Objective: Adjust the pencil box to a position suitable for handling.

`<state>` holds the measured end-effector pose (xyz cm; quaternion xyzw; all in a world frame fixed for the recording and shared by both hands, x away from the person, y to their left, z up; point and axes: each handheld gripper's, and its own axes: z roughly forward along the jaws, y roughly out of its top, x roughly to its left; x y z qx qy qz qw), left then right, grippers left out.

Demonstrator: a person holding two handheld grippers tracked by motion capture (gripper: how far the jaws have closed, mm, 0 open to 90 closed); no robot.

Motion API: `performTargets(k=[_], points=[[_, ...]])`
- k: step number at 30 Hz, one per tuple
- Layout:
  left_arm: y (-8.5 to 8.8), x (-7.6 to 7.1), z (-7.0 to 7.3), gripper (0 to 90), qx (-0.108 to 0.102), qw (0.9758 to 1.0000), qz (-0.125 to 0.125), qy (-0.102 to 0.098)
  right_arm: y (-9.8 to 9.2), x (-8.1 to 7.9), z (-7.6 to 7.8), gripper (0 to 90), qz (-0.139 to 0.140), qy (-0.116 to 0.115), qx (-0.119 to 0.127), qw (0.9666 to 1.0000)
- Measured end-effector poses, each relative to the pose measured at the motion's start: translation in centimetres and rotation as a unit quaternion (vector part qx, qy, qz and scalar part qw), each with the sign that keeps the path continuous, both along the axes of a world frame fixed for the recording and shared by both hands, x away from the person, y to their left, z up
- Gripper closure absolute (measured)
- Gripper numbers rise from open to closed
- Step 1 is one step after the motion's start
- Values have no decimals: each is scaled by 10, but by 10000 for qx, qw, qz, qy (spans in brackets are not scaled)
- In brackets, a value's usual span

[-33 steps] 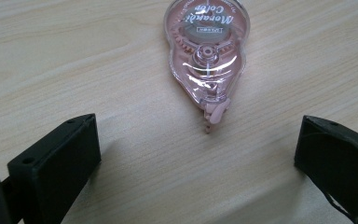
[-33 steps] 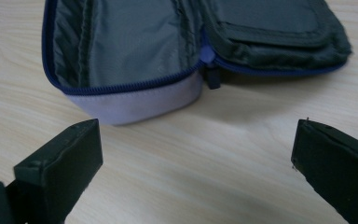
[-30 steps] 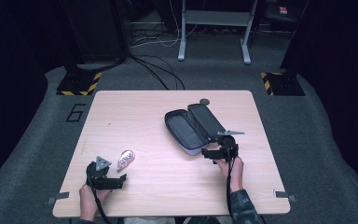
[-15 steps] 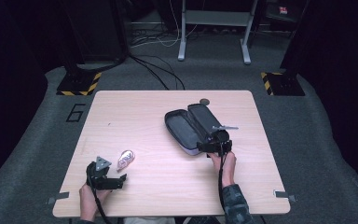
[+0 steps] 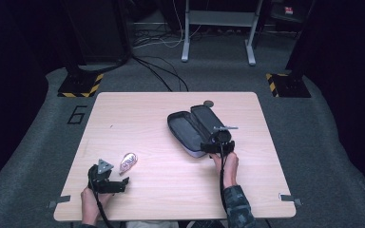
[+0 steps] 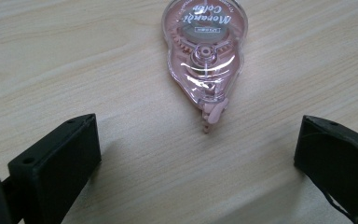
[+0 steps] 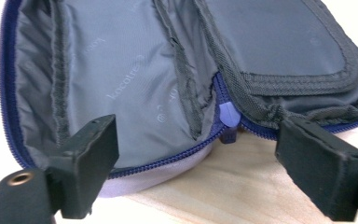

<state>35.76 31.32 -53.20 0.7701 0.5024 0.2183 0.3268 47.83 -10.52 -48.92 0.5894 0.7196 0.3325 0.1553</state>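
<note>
Pale wood grain covers the bench [image 5: 171,190], the largest thing before us, standing on a grey carpeted floor [image 5: 33,142] where black cables [image 5: 157,71] trail toward the metal legs of a frame [image 5: 218,33] at the back.

Next in size we see the pencil case [image 5: 192,130], lying unzipped and spread open right of the bench's middle, its grey lining turned upward. In the right gripper view its lining [image 7: 135,84] shows a faint printed word, a blue zipper runs round its edge, and the pale blue zipper pull [image 7: 228,116] hangs at the near end where the two halves meet.

We hold the right gripper [image 5: 217,144] at that near end of the case. Its jaws have just been closing a little, yet they stand wide apart, one over the lining and one beside the case's right half; the zipper pull sits between them, untouched by either.

Our left gripper [image 5: 116,183] rests near the bench's front left corner, jaws spread wide with bare wood between them.

Smallest is the pink correction tape dispenser [image 6: 205,51], lying flat just ahead of the left gripper's jaws, its tip pointing back toward them, clear of both.
</note>
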Motion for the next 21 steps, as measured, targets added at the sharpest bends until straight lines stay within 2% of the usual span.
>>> performTargets(k=[9, 13, 21], points=[[0, 0, 0, 2, -8, 10000, -1, -5, -2, -2, -4, 208, -4, 109, -69, 9999], [0, 0, 0, 2, -11, 10000, 3, -5, -7, -2, -8, 314, 17, 234, -56, 9997], [0, 0, 0, 2, -13, 10000, 3, -5, -15, -6, -9, 528, 58, 182, -72, 9998]])
